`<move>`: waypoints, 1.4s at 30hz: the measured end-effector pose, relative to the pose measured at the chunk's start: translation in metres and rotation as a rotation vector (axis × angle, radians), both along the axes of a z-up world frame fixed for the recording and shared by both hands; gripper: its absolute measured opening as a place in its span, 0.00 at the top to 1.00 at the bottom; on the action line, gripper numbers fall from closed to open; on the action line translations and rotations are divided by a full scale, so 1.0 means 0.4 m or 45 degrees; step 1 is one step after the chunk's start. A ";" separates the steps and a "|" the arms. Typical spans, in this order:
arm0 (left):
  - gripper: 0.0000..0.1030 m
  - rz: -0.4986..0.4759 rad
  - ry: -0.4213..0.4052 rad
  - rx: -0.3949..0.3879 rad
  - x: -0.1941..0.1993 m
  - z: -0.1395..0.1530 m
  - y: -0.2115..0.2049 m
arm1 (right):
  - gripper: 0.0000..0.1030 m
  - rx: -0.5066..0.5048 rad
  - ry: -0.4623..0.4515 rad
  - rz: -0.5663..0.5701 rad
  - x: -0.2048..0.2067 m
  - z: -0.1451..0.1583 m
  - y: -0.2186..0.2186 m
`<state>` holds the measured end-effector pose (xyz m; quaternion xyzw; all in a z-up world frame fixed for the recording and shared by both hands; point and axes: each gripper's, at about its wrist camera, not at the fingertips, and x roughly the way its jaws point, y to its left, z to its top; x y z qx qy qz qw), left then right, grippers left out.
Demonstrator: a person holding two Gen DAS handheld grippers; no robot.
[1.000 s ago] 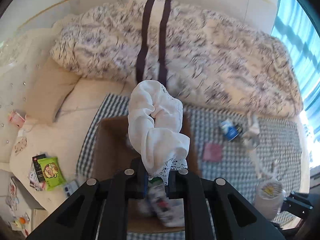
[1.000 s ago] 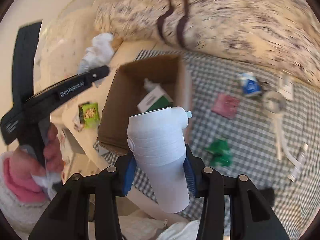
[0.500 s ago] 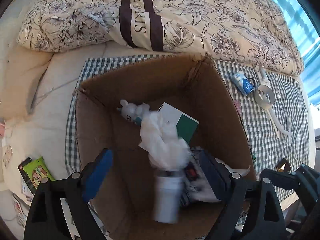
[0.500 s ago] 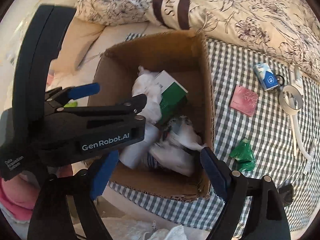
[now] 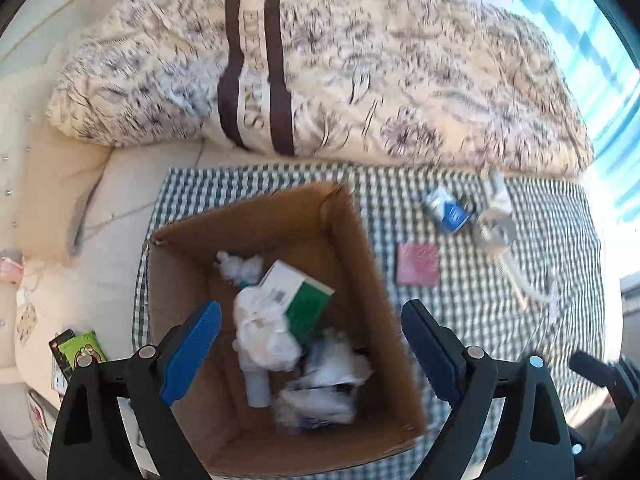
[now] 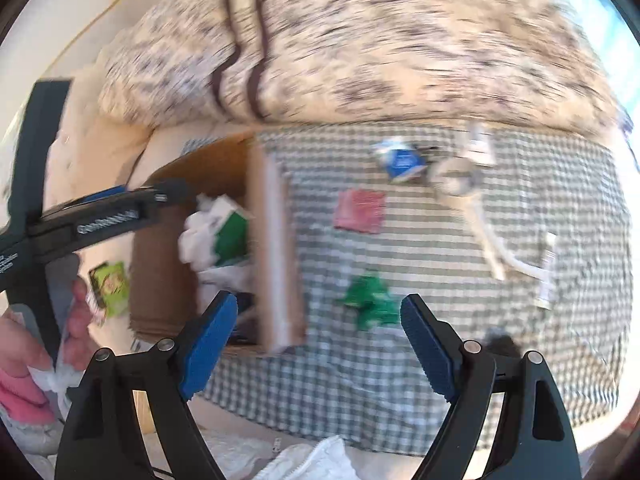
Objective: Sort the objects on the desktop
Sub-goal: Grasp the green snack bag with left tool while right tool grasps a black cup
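- The left gripper (image 5: 310,344) hangs above the cardboard box (image 5: 360,248); its blue pads (image 5: 188,352) stand wide apart and hold nothing.
- The right gripper (image 6: 320,344) is also spread wide and empty, over the checked cloth (image 6: 440,360), just to the right of the box.
- A hand (image 6: 24,344) at the left edge of the right wrist view grips the handle of the left gripper together with some white tissue.
- Inside the box lie a white cup (image 5: 256,384), a crumpled white cloth (image 5: 264,328), a white and green carton (image 5: 300,296) and a small white toy (image 5: 236,268) at the far side.
- Some blurred white packets (image 5: 324,388) lie in the near corner of the box; I cannot tell what they are.
- On the cloth, near the right gripper, lies a green wrapper (image 6: 368,296).
- Farther away lies a pink square packet (image 6: 360,210).
- Behind it is a blue and white pack (image 6: 400,160), with a white cable (image 6: 488,236) beside it.
- Left of the box, on the bare mattress, lies a green snack bag (image 5: 80,348).
- A flowered duvet (image 5: 360,60) with two dark stripes fills the far side.
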<state>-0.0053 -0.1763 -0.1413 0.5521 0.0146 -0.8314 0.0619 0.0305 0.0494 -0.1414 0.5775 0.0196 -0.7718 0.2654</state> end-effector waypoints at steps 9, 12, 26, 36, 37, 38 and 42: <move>0.04 0.221 0.110 0.089 0.070 -0.005 0.253 | 0.18 0.051 0.145 -0.095 -0.048 0.016 0.367; 0.04 0.232 0.066 0.060 0.097 -0.061 0.340 | 0.18 0.078 0.150 -0.024 -0.060 -0.018 0.424; 0.04 0.288 -0.131 -0.014 0.166 -0.382 0.514 | 0.18 0.206 -0.106 0.285 -0.034 -0.379 0.471; 0.04 0.394 -0.158 -0.063 0.120 -0.530 0.476 | 0.18 0.315 -0.102 0.429 -0.034 -0.557 0.422; 0.04 0.390 -0.168 -0.073 0.114 -0.543 0.476 | 0.18 0.319 -0.111 0.428 -0.035 -0.568 0.421; 0.04 0.385 -0.186 -0.080 0.104 -0.561 0.474 | 0.18 0.330 -0.120 0.429 -0.036 -0.581 0.420; 0.00 0.390 -0.212 -0.088 0.084 -0.598 0.470 | 0.18 0.370 -0.113 0.456 -0.033 -0.606 0.413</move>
